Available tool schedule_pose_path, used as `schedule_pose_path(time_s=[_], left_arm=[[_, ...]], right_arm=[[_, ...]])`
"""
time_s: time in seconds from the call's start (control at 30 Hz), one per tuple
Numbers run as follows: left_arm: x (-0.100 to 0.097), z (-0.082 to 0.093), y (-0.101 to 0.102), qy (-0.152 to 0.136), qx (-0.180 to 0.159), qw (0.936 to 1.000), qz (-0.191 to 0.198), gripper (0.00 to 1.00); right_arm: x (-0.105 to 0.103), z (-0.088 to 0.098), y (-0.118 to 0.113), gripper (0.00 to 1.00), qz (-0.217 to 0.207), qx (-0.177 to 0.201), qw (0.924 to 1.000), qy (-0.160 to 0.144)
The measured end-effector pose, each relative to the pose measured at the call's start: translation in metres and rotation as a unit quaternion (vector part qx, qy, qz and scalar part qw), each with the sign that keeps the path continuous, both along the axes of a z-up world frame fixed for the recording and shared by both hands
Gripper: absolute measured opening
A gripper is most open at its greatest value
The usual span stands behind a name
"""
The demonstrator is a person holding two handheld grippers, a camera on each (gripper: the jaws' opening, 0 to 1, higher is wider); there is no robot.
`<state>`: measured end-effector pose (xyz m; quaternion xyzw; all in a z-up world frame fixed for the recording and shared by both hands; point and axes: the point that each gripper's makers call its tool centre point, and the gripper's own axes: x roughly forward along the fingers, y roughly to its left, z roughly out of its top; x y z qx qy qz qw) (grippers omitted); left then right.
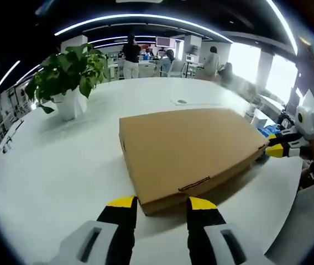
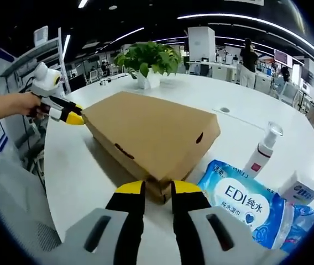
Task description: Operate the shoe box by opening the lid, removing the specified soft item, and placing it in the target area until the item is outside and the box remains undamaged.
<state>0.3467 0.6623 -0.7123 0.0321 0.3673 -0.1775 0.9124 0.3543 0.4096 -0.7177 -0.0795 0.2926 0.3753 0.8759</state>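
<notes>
Two claws stand at opposite corners of the closed box, which lies flat on the white desk, lid still down.

Risks, as I judge them:
- Cardboard corners crush easily. A hard pinch at either corner could dent or tear the lid, and the box must stay undamaged.
- Lifting one corner alone could twist the lid or drag the whole box across the smooth desk.
- On the right side, the wipes pack and pump bottle sit just beside the box. A sliding box or swinging lid could knock the bottle over.
- The soft item is hidden inside, so I cannot tell how it lies.

Claw state:
- My left claw is partly open, empty, its yellow tips at the near corner. Contact I cannot confirm.
- My right claw has a narrower gap, holds nothing, and its tips sit at or against its own near corner.

A plant stands on the far left of the desk, well apart.
</notes>
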Motion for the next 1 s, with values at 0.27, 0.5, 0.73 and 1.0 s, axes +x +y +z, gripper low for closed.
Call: schedule_pose_path(time_s=[0.27,0.5,0.73,1.0], left_arm=[[0.001,0.0,0.0,0.002,0.0,1.0,0.0,0.36],[-0.001,0.001,-0.001,0.0,-0.004,1.0,0.002,0.37],[-0.001,0.001,-0.001,-0.003,-0.001,1.0,0.0,0.37],[-0.009,0.013,0.005,-0.021,0.007,0.9997,0.006,0.44]], right_arm=[[0.0,-0.001,-0.001,0.15,-0.005,-0.001,1.0,0.0],[0.003,-0.001,-0.001,0.16,-0.008,-0.002,1.0,0.002],[0.002,0.0,-0.001,0.16,-0.008,-0.001,1.0,0.002],[-0.003,0.009,-0.016,0.26,-0.021,-0.013,0.9996,-0.017]])
